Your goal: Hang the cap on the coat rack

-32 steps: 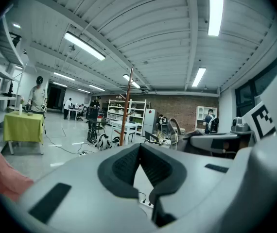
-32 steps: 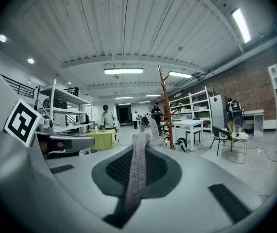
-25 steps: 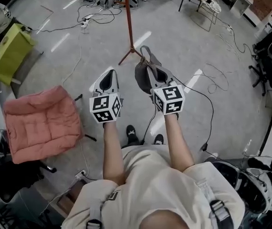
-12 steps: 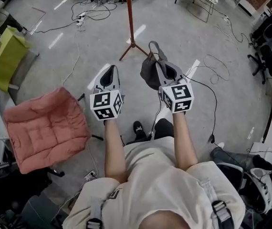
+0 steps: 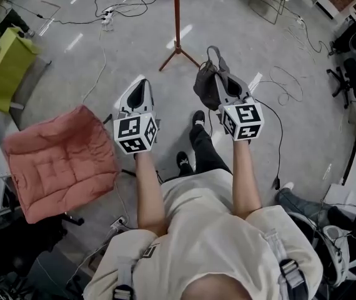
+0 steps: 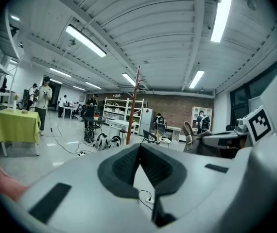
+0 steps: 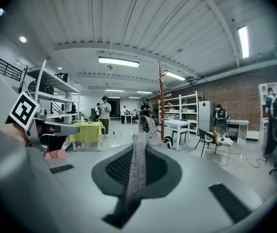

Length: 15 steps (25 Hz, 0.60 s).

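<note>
The grey cap (image 5: 205,82) hangs from my right gripper (image 5: 218,74), which is shut on its strap (image 7: 137,168); the strap runs up between the pads in the right gripper view. The coat rack is a thin red pole (image 5: 177,16) on a splayed base (image 5: 178,57), standing on the floor just ahead of both grippers. It rises past the cap strap in the right gripper view (image 7: 161,101). My left gripper (image 5: 141,87) is held level beside the right one, shut with nothing in it; its tips meet in the left gripper view (image 6: 139,148), with the pole (image 6: 134,106) beyond.
A pink cushioned chair (image 5: 59,161) stands at the left, and a yellow-green table (image 5: 4,64) behind it. Cables (image 5: 120,6) trail over the floor by the rack. Black office chairs (image 5: 353,74) crowd the right edge. People (image 6: 43,98) stand far off.
The person has stepped towards the rack, one foot now forward. Both grippers have come nearer its base. The cap stays in the right gripper.
</note>
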{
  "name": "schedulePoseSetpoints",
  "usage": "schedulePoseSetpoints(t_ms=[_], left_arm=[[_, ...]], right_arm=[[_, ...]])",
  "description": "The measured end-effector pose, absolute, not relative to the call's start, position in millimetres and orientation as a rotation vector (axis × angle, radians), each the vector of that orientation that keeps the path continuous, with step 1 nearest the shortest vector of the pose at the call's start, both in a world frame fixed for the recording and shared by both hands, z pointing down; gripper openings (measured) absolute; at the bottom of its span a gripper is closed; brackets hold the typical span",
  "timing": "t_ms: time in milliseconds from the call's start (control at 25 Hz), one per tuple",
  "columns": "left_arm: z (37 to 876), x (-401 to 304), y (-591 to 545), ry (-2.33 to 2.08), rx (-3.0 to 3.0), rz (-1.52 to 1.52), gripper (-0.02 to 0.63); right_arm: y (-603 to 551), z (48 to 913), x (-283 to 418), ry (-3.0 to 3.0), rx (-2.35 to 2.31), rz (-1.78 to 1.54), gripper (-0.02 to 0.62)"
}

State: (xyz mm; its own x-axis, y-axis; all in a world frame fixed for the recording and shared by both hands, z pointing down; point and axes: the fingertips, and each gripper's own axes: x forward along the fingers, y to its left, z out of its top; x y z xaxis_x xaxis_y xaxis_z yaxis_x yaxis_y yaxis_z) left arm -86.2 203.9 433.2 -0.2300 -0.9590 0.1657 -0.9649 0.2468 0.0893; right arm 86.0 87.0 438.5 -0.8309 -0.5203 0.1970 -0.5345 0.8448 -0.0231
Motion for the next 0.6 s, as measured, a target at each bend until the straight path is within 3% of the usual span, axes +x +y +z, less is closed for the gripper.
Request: schedulePoseSetpoints(t_ms=[600], left_arm=[[436,-132,153,-2.318,1.766,0.018,0.008]], right_arm=[[29,446,31,-2.861,0.734,0.170,0.009]])
